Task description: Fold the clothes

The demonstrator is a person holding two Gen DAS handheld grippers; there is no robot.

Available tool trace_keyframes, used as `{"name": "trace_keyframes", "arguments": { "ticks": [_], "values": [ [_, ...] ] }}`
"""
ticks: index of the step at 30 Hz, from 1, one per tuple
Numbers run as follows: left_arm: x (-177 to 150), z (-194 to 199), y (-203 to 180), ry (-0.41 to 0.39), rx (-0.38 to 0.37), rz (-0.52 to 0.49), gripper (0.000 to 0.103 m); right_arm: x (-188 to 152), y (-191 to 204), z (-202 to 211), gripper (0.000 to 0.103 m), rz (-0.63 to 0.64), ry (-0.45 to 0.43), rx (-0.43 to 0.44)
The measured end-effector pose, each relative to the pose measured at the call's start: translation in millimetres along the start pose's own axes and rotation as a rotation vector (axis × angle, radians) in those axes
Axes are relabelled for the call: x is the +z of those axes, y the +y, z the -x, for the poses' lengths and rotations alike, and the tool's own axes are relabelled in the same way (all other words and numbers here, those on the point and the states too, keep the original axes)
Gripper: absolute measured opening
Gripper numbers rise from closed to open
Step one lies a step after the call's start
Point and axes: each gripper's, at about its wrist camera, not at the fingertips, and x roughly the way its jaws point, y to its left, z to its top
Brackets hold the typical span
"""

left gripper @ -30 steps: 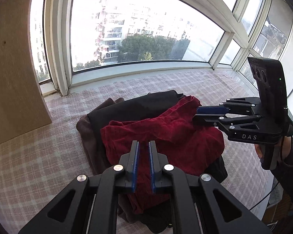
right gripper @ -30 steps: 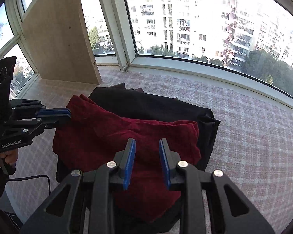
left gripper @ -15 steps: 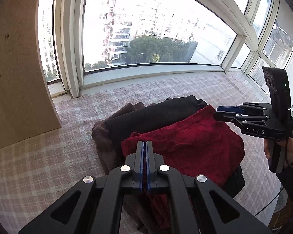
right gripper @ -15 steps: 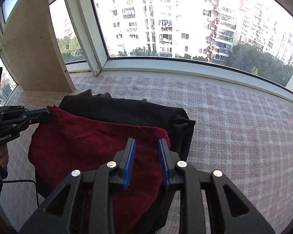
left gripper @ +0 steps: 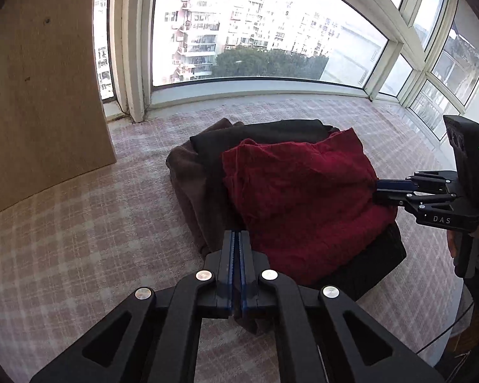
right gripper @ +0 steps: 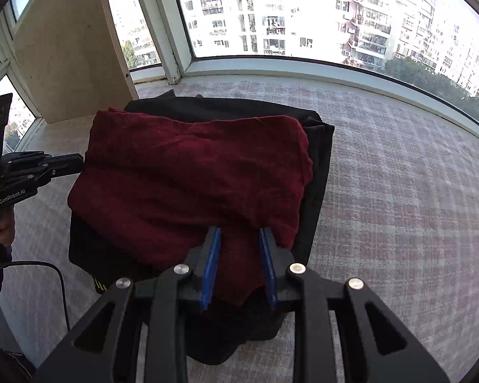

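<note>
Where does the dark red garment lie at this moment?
In both wrist views the dark red garment lies on top of the black garment, on the checked cloth surface below the window.

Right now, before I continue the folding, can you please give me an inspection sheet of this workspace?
Surface: checked pink cover, flat.
Job's things: red garment lies on top of black garment; brown garment sticks out beneath.
Clutter: nothing seen.
Grippers: left tongs shut at the red garment's edge, grip unclear; right tongs apart, red cloth between, not pinched.
Cables: black cable runs below the left handle.
Surroundings: bay windows, wooden board in the corner.
</note>
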Motion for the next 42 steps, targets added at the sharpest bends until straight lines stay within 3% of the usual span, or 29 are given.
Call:
{"name": "trace_keyframes", "arguments": {
  "ticks": [4,9,18,22,24,26,27,28,29,30,31,33,36,38,40,42],
  "values": [
    [-17.7,19.9,-5.7,0.007,-0.055,-0.054,0.008,-12.3,-0.3,24.1,0.026,-0.027,-0.020,0.041],
    [-34.8,-5.9,-36.9,0.082,-0.042,-0.183,0.008,-28.4,2.6,18.5,0.026,-0.003,0.036,0.010],
    [-26.7,-17.5,-43.5,0.103,-0.054,-0.180,0.008,-31.9,-0.2,9.2,0.026,0.008,0.090,0.008],
    [-28.8,-19.0,-25.7,0.130,-0.009,-0.122,0.008,-35.6,-4.5,0.1,0.016,0.018,0.136,-0.047],
    [-29.4,-7.7,-19.6,0.105,-0.011,-0.096,0.005,-37.5,-2.5,10.6,0.016,0.034,0.106,-0.107],
    [-25.5,6.0,-22.8,0.061,-0.019,-0.093,0.005,-34.6,5.0,31.4,0.016,0.042,0.018,-0.125],
    [-21.4,11.5,-28.5,0.034,-0.030,-0.100,0.006,-31.3,10.2,40.9,0.018,0.045,-0.028,-0.115],
    [-17.2,16.9,-34.1,0.006,-0.040,-0.107,0.006,-26.2,16.4,46.3,0.026,0.048,-0.064,-0.102],
    [-12.5,19.5,-40.9,-0.017,-0.046,-0.117,0.009,-20.9,22.2,47.3,0.035,0.051,-0.089,-0.100],
    [-7.4,18.3,-48.0,-0.030,-0.053,-0.129,0.015,-15.8,27.3,45.8,0.054,0.053,-0.107,-0.102],
    [-3.4,12.7,-53.5,-0.026,-0.054,-0.133,0.020,-10.5,32.1,42.1,0.060,0.052,-0.122,-0.097],
    [2.0,-3.3,-61.6,-0.010,-0.038,-0.136,0.045,-1.3,36.6,23.6,0.061,0.032,-0.097,-0.058],
    [-0.5,-32.6,-60.1,0.077,-0.001,-0.125,0.048,-2.2,33.1,-3.4,0.061,-0.025,0.009,-0.059],
    [-5.6,-31.3,-56.2,0.085,0.012,-0.102,0.048,-6.9,29.0,-9.6,0.061,-0.058,0.043,-0.085],
    [-10.1,-21.8,-53.5,0.068,0.026,-0.077,0.050,-14.2,25.4,5.6,0.061,-0.100,0.016,-0.080],
    [-14.6,-1.9,-54.7,0.030,0.053,-0.062,0.061,-17.8,29.7,24.9,0.061,-0.114,-0.026,-0.091]
  ]
}}
